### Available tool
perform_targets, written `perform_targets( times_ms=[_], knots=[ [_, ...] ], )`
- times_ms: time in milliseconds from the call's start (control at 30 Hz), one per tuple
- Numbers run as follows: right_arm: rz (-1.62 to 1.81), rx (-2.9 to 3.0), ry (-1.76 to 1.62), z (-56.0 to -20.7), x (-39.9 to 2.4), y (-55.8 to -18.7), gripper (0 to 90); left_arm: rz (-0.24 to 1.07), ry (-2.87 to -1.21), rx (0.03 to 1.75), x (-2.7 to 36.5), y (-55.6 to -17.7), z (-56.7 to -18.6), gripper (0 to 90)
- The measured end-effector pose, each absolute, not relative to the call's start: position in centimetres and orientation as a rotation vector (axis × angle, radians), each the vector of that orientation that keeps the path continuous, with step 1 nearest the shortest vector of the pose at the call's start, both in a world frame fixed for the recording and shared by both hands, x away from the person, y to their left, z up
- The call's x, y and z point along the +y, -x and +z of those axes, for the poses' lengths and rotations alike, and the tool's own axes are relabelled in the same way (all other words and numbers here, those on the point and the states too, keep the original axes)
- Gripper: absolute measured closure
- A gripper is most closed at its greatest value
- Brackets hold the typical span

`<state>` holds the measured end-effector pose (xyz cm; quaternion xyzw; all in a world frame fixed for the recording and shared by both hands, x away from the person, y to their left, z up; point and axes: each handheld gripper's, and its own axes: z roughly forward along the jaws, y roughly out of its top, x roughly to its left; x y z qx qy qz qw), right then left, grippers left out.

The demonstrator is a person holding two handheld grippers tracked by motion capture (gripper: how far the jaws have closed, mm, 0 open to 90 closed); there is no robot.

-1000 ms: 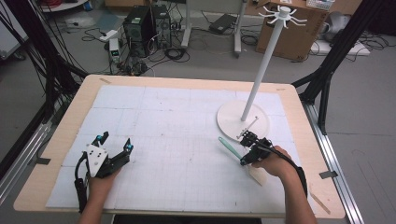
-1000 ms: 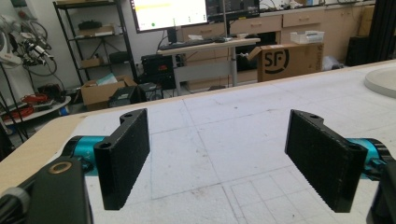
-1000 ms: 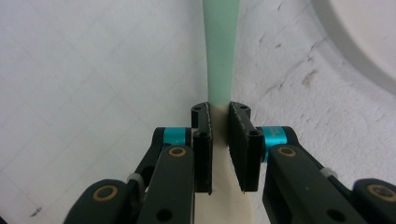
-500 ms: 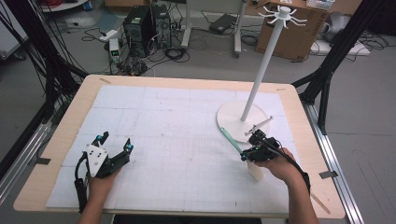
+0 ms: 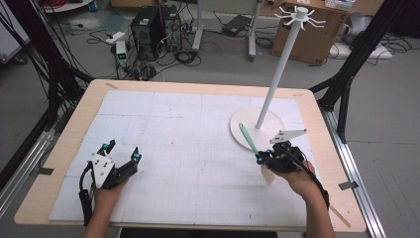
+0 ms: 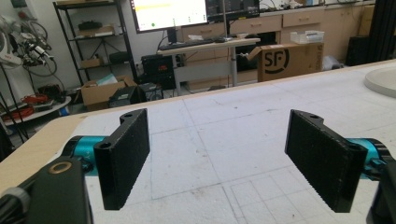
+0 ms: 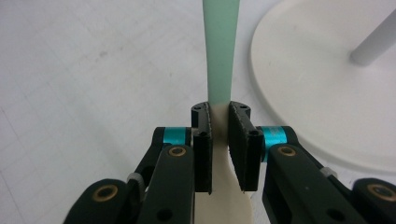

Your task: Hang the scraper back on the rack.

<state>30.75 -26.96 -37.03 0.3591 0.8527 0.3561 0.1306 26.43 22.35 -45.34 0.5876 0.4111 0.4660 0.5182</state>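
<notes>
The right gripper (image 5: pixel 259 157) is positioned near the right edge of the table (image 5: pixel 59 148), toward its front half. Its two black jaws are clamped on a spatula (image 5: pixel 247 139), gripping it at the junction where the mint-green handle meets the cream-coloured blade. In the right gripper view, the right gripper (image 7: pixel 219 140) presses the spatula (image 7: pixel 220 51) from both sides: the green handle extends forward, away from the jaws, and the cream blade runs back beneath the gripper body. In the high view, the handle points up and to the left, its tip over the front-left rim of the stand base (image 5: pixel 242 126). The blade hangs below the gripper, above the white mat (image 5: pixel 173 129).

The stand base is a round white disc resting on the mat in the right half of the table. A white pole (image 5: pixel 280 69) rises from it, tilted in the view toward the far right corner, and ends in a ring of short hooks (image 5: pixel 299 14). In the right gripper view, the base (image 7: pixel 317 93) lies just to the right of the handle.

The left gripper (image 5: pixel 120 152) rests near the front left corner of the table, on the mat. Its jaws stand wide apart with nothing between them. In the left gripper view, the left gripper (image 6: pixel 217 158) shows bare gridded mat (image 6: pixel 210 140) between its two ribbed pads (image 6: pixel 126 154).
</notes>
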Motion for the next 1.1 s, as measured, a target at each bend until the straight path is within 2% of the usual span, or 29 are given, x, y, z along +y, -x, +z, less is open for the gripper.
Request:
perform_targets(
  times_ms=[367,700,1100],
  knots=[
    [1.250,2.237,-0.946,-35.6,-27.7,-28.8,80.6,1.120,-1.407,0.985,22.3,-26.4,-45.3,22.6],
    [1.387,2.060,-0.976,-37.9,-28.7,-27.8,80.7,1.121,-1.408,0.985,22.3,-26.4,-45.3,22.6],
    [1.466,1.918,-0.936,-38.6,-28.9,-26.5,80.8,1.121,-1.406,0.985,22.3,-26.4,-45.4,22.6]
  ],
)
